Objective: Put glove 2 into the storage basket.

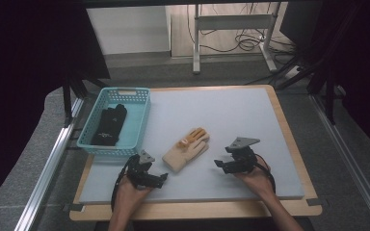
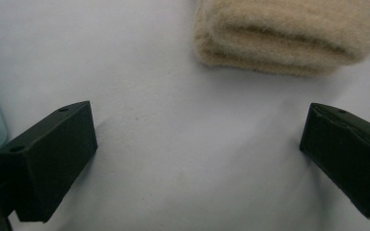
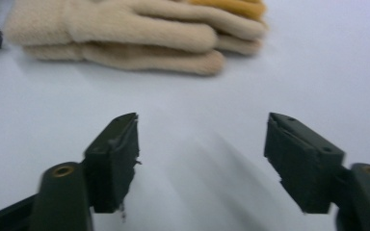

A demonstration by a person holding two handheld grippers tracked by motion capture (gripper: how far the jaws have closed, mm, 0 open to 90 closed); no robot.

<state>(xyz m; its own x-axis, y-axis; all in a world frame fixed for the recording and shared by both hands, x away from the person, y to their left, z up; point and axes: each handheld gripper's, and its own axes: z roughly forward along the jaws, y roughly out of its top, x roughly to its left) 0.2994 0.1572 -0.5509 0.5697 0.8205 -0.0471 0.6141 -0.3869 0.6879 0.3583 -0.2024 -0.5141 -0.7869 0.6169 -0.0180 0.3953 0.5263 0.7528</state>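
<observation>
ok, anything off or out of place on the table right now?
Nothing damaged or spilled. The fuzzy beige knit gloves lie stacked at a slant on the grey foam mat, outside the light blue plastic basket that holds the black gloves. Both the left gripper and the right gripper are open, holding nothing.

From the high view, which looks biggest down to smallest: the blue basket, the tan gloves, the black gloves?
1. blue basket
2. tan gloves
3. black gloves

The two glove pairs look close in size, so their order is unsure.

gloves (image 1: 187,148): cream, orange fingers | basket (image 1: 139,126): light blue, holding black gloves (image 1: 110,125) | mat (image 1: 241,120): pale grey-blue | table edge (image 1: 289,134): light wood | grippers: black jaws, grey plates
</observation>
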